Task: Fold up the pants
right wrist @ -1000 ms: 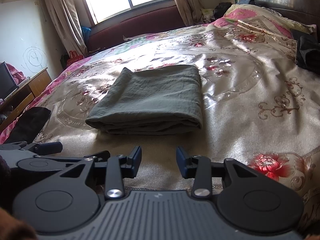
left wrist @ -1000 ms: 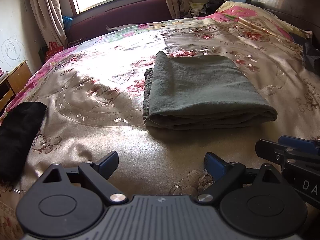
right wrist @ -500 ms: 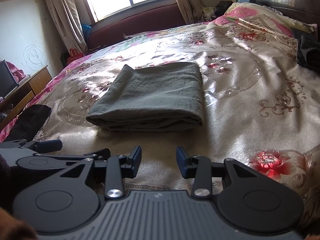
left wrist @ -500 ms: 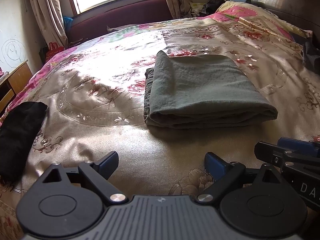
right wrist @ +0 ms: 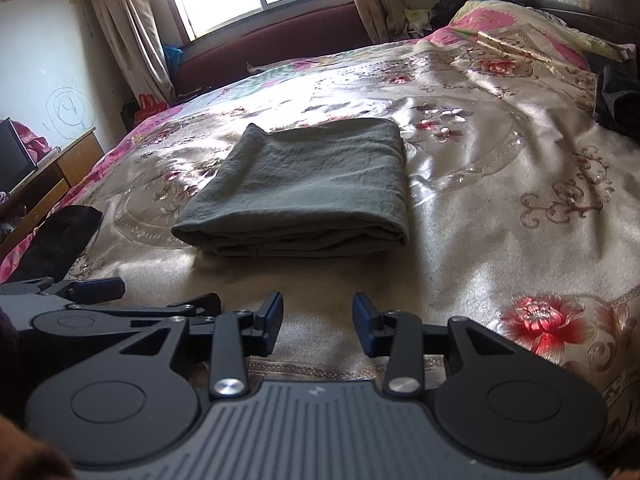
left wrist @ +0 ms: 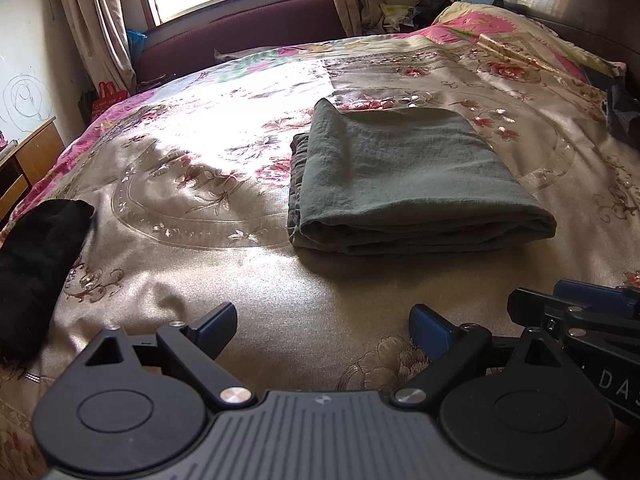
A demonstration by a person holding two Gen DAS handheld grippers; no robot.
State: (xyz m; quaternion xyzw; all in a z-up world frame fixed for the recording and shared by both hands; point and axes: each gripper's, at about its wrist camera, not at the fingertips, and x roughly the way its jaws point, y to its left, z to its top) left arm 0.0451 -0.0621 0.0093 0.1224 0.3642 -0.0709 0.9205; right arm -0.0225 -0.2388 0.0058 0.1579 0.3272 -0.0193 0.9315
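The grey-green pants [left wrist: 404,176] are lying folded into a neat rectangle in the middle of the bed [left wrist: 192,280], stacked in what looks like 3 or 4 layers, though the edge is a bit too shadowed for an exact count. The left tongs [left wrist: 322,322] are being held low over the floral bedspread, just short of the pants' near edge, spread wide with nothing gripped. The right tongs [right wrist: 318,316] are being held the same way beside them, parted more narrowly and also holding nothing. Neither pair is touching the pants [right wrist: 304,188]. A black garment [left wrist: 36,256] is lying near the bed's left edge, well apart from the fold. A pink pillow [right wrist: 492,24] is being lit by sun at the head end.
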